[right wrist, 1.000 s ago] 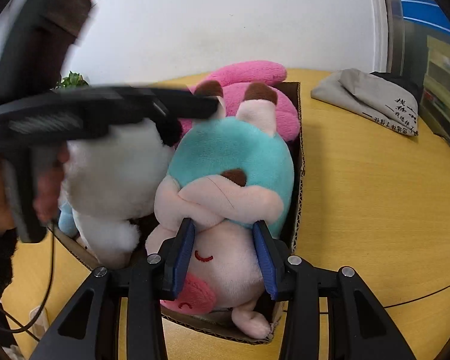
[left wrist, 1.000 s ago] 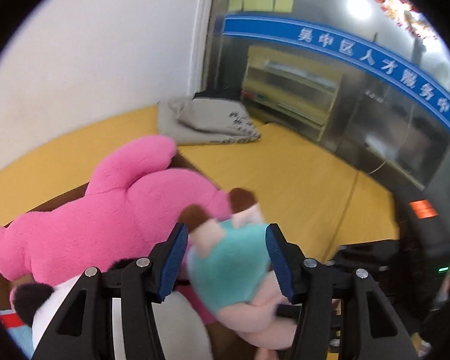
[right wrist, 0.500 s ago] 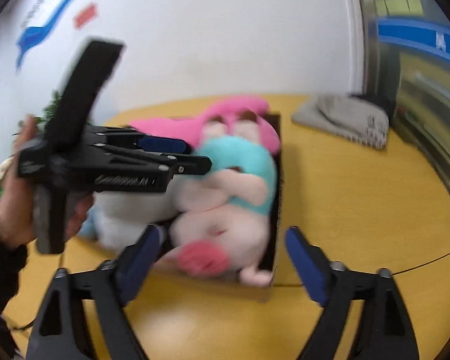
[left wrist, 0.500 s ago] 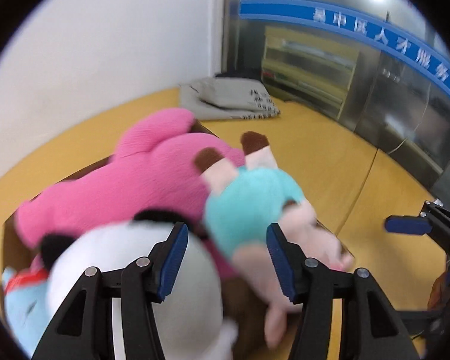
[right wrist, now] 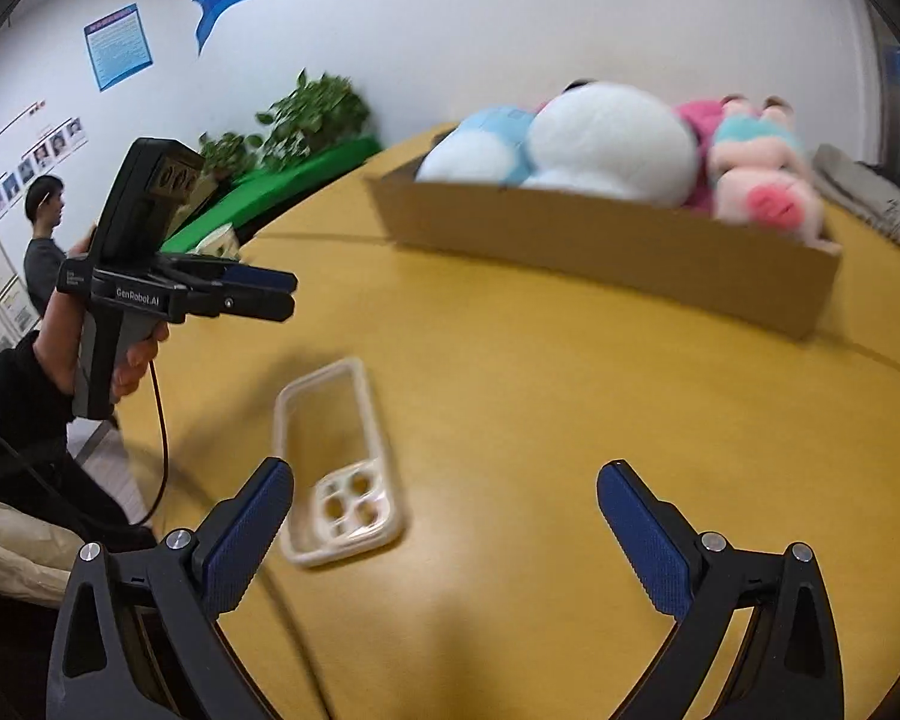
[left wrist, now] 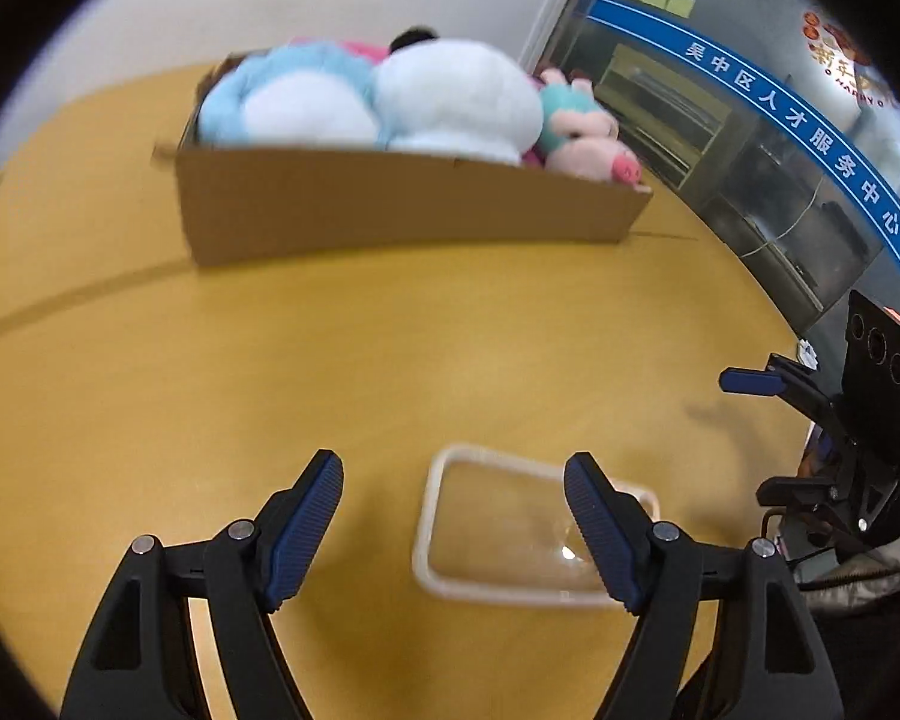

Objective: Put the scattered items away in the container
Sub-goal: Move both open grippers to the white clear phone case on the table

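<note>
**Both grippers empty above a wooden table; plush toys packed in a cardboard box**

The left gripper (left wrist: pixel 453 510) has its jaws spread wide, nothing between the ribbed blue pads (left wrist: pixel 306 519). The right gripper (right wrist: pixel 444 531) is likewise spread and empty. Both hang over the smooth yellow wooden table (left wrist: pixel 210 360). A corrugated cardboard box (left wrist: pixel 402 204), long and low-walled, stands well apart from both grippers at the far side of the table. It holds soft, rounded plush toys packed side by side: a light-blue plush (left wrist: pixel 282 96), a large white plush (left wrist: pixel 456 99), a pink plush (right wrist: pixel 699 114) mostly hidden behind, and a teal-and-pink pig plush (left wrist: pixel 582 132) at the right end (snout over the rim). A clear, rounded-rectangle phone case (right wrist: pixel 339 462) with camera cut-outs lies flat on the table near the grippers, outside the box. A folded grey cloth (right wrist: pixel 864 192) lies beyond the box.
</note>
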### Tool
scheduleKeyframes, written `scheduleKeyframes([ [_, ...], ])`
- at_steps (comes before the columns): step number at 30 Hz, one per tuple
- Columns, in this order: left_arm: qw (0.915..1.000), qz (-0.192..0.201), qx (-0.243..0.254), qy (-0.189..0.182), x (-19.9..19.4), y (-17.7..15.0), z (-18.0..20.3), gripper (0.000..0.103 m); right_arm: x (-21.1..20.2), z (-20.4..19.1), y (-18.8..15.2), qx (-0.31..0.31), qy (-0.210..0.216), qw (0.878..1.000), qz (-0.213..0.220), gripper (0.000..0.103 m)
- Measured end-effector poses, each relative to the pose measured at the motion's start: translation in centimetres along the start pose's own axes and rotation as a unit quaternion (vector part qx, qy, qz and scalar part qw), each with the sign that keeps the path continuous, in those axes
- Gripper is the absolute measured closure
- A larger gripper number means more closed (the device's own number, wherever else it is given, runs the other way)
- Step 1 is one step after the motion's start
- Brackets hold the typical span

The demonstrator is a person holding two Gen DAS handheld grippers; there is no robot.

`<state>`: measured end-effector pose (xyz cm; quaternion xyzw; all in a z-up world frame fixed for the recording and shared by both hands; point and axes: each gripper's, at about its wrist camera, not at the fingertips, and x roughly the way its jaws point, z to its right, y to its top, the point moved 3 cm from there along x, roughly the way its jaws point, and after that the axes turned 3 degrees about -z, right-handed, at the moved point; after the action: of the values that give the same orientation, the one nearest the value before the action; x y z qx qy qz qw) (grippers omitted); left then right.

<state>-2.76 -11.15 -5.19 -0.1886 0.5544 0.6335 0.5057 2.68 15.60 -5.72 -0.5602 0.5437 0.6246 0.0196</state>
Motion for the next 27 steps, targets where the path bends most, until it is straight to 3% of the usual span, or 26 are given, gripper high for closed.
scheduleKeyframes([
  [5, 0.9992, 0.013, -0.022, -0.03, 1.0, -1.8, 0.0, 0.027, 3.6, -4.1, -1.0, -0.06, 0.022, 0.997, -0.032, 0.0],
  [11, 0.9981, 0.008, -0.035, -0.049, 2.5, -2.5, 0.1, 0.027, 7.5, -5.8, -2.6, -0.112, -0.015, 0.991, -0.068, 0.001],
  [13, 0.9976, 0.002, -0.034, -0.06, 3.1, -2.9, 0.5, 0.027, 7.7, -5.9, -2.7, -0.127, -0.028, 0.99, -0.063, 0.006],
  [14, 0.9976, 0.004, -0.032, -0.062, 3.3, -2.8, 0.7, 0.026, 7.7, -5.8, -2.7, -0.132, -0.036, 0.989, -0.062, 0.017],
  [15, 0.9975, 0.005, -0.03, -0.063, 3.6, -2.8, 0.9, 0.026, 7.6, -5.4, -2.6, -0.125, -0.031, 0.99, -0.064, 0.019],
  [22, 0.9958, -0.003, -0.005, -0.092, 3.6, -2.8, 2.5, 0.026, 5.7, 0.1, -2.0, -0.011, 0.058, 0.996, -0.062, 0.02],
  [27, 0.9931, 0.028, 0.027, -0.111, 2.5, -1.4, 4.2, 0.026, 4.4, 3.9, -2.4, 0.08, 0.159, 0.982, -0.059, 0.02],
])
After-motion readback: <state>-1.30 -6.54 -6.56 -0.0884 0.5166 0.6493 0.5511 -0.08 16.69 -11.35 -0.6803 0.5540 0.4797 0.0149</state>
